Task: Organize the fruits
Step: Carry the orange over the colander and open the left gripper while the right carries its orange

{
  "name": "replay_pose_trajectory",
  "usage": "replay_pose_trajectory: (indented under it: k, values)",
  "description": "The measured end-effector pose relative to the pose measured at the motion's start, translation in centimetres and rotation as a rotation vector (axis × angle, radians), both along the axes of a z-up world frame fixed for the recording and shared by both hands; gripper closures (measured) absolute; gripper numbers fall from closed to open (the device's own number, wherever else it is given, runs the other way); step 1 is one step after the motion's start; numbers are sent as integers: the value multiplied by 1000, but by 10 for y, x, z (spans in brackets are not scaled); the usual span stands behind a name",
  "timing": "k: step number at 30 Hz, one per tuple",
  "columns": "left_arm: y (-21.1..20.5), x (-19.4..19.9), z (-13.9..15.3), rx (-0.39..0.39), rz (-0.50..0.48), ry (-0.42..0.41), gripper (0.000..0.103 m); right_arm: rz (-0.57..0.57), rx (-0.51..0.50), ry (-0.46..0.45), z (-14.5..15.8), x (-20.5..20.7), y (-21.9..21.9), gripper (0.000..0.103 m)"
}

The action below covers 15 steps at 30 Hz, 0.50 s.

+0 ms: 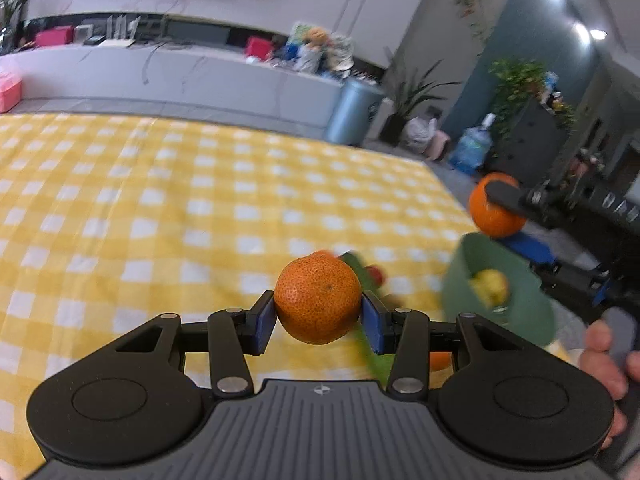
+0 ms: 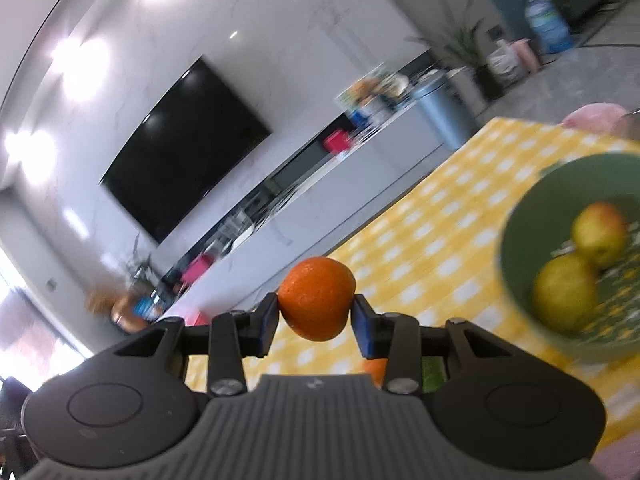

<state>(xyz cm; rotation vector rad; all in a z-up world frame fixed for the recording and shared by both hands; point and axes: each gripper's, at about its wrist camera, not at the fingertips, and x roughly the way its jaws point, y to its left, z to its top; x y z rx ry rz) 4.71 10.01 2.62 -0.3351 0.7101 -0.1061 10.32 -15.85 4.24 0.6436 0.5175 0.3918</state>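
Orange mandarin (image 1: 318, 298), clamped between the pads of the left gripper (image 1: 319, 316), above the yellow-checked tabletop (image 1: 160, 208). Behind it, green and red items, half hidden, too blurred to name. Second mandarin (image 2: 317, 298), clamped in the right gripper (image 2: 316, 320), above the tabletop edge. Green bowl (image 2: 516, 240), cut off at frame edge, holds two yellowish fruits (image 2: 564, 292), blurred. Beyond: grey bin (image 1: 352, 110), potted plants.

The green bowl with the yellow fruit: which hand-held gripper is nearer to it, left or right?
Right. The right hand-held gripper holds its orange just above the green bowl; the left hand-held gripper is farther to the side.
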Motion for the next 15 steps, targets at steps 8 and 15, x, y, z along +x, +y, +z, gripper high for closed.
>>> replay_pose_trajectory:
  k: [8,15]
  values:
    - [-48,17,29,-22,-169,-57,52,-222,-45,-42,10,-18,-74,67]
    - [-104,49,31,-80,-298,-55,52,-347,-9,2,-3,-32,-130,67]
